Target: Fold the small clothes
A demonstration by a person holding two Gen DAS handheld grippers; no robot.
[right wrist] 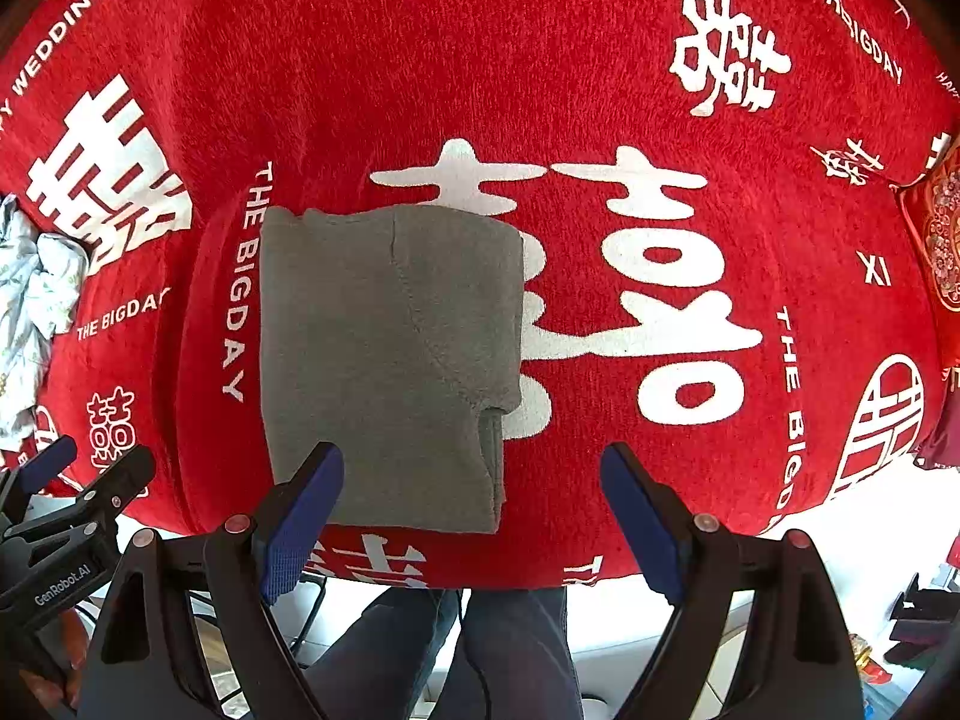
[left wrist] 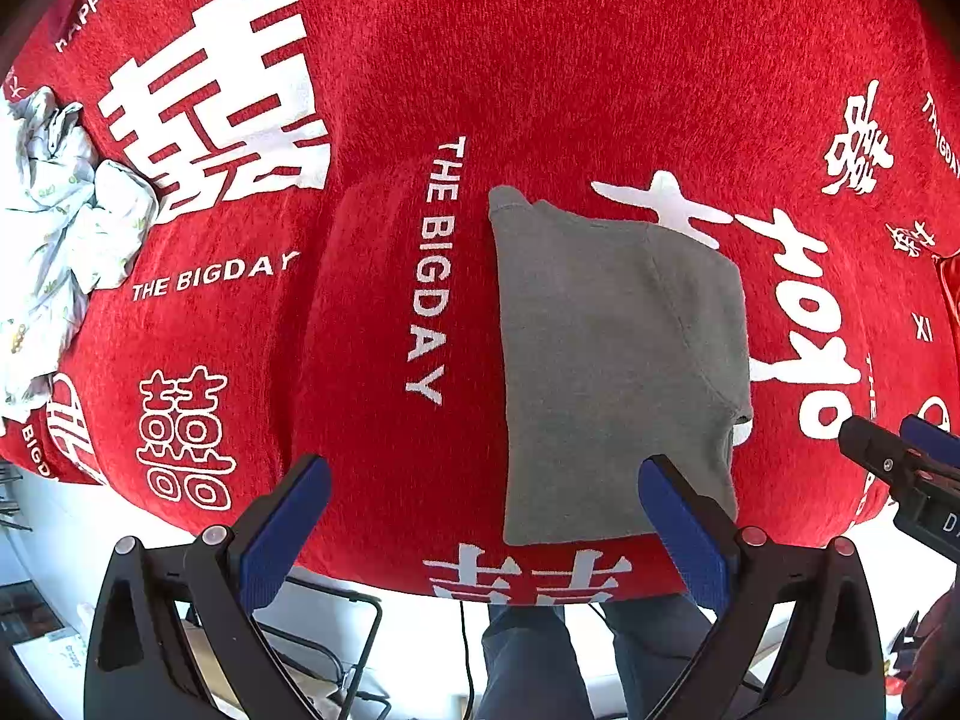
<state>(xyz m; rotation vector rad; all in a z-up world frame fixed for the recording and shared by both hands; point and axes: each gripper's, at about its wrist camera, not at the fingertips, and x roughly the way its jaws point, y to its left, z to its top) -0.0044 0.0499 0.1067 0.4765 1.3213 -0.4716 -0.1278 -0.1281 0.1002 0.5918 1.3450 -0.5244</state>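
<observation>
Now hovering, both fingers (left wrist: 684, 516) spread empty, over folded grey garment (right wrist: 384, 360) near bench's (right wrist: 600, 60) front edge; needing another fold, or the crumpled white garment (left wrist: 54, 228) fetching from the left edge.

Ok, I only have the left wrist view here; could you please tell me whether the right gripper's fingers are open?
Observer: Yes, the right gripper is wide open, with nothing pinched between its fingers.
Operator: Thank you. Is it over the grey garment?
Observer: Partly. In the right wrist view one finger overlaps the near edge of the folded grey garment, and the other is over the red blanket.
Operator: Is anything lying to the right of it?
Observer: A red thing with an ornate gold pattern, perhaps a cushion, sits at the blanket's far right edge.
</observation>
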